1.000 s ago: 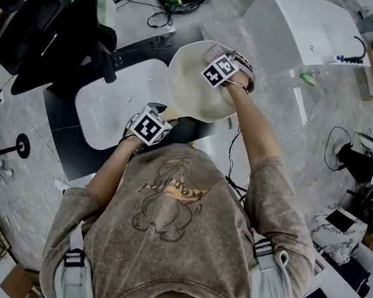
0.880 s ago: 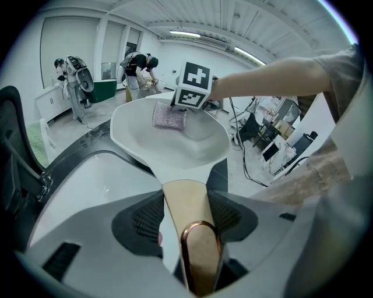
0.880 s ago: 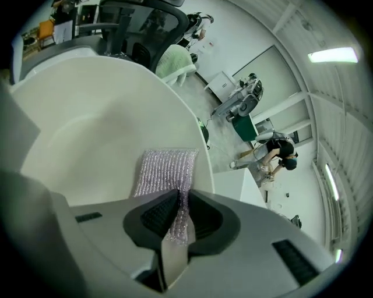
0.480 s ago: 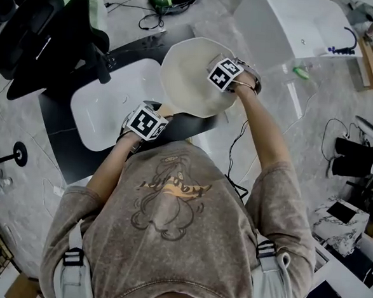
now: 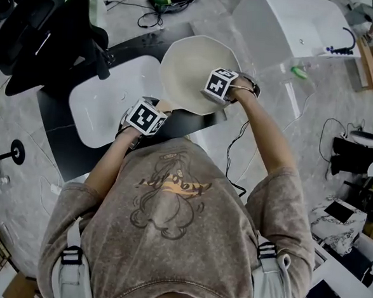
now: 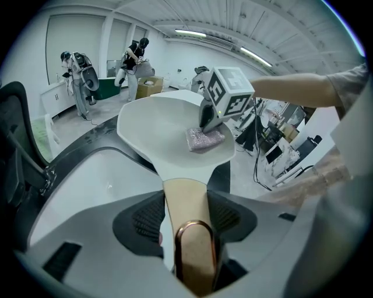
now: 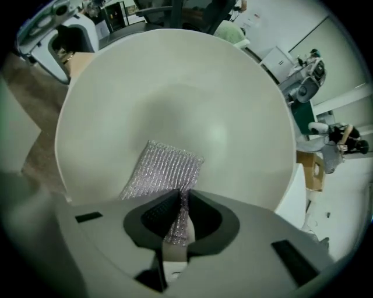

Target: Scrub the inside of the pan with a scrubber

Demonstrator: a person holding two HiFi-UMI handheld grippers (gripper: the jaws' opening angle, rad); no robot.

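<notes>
A cream pan [image 5: 192,69] is held over the white sink [image 5: 107,101], its bowl tipped up. My left gripper [image 6: 185,218] is shut on the pan's tan handle [image 6: 185,201], which ends in a copper loop. In the head view that left gripper [image 5: 152,114] sits at the pan's near edge. My right gripper [image 7: 178,218] is shut on a silvery mesh scrubber [image 7: 163,174], which lies flat against the inside of the pan [image 7: 175,105]. From the left gripper view the scrubber [image 6: 205,139] rests low on the pan's right side, under the right gripper's marker cube [image 6: 230,92].
A black chair [image 5: 51,34] stands left of the sink. A white cabinet [image 5: 297,25] is at the far right, with cables on the grey floor around it. People stand in the background [image 6: 73,75] of the left gripper view.
My right gripper has slid with the scrubber from the pan's far right side toward its near edge. The left gripper and the pan have stayed where they were.
</notes>
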